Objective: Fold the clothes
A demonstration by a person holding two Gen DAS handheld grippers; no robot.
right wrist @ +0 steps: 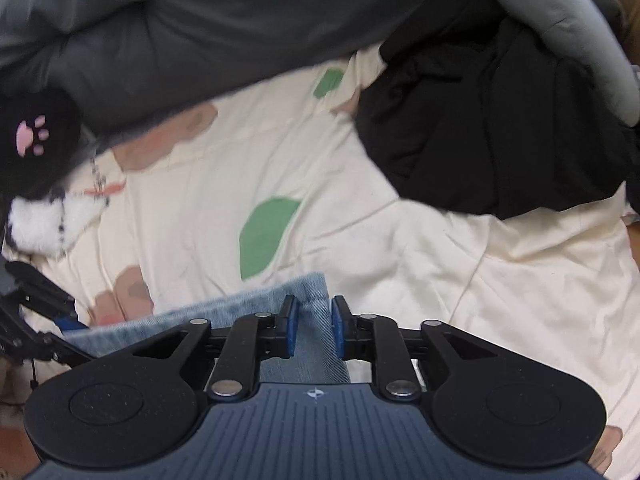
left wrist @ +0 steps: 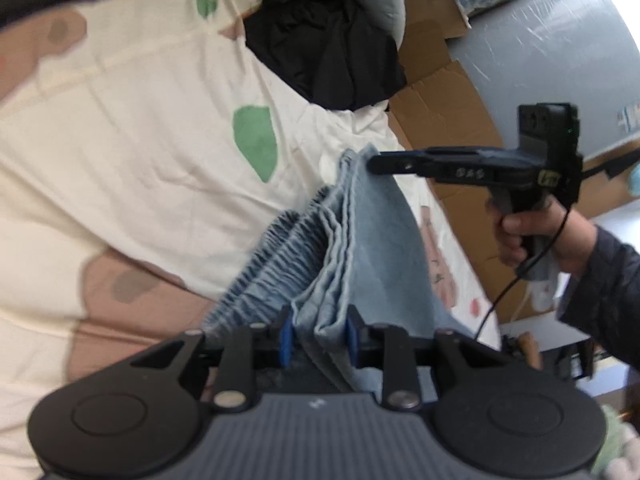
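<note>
The left gripper (left wrist: 318, 334) pinches the folded blue jeans (left wrist: 360, 240) at the bunched, stretchy waist. The soft denim runs long, away to the right gripper (right wrist: 312, 326). Its pads sit a bit apart around the hem. Below lies a cream blanket (left wrist: 140, 120) with green spots.

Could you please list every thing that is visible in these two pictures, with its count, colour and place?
denim garment: one, light blue, folded in layers, between both grippers above the bed
bed sheet: one, cream with green and brown patches, below everything
black clothes: one pile, far side of the sheet
grey duvet: one, dark grey, along the far edge
cardboard: brown, flattened, beside the bed
left gripper: black, blue pads, shut on the denim
right gripper: black, blue pads, denim between the jaws
hand: one, holding the right gripper's handle
</note>
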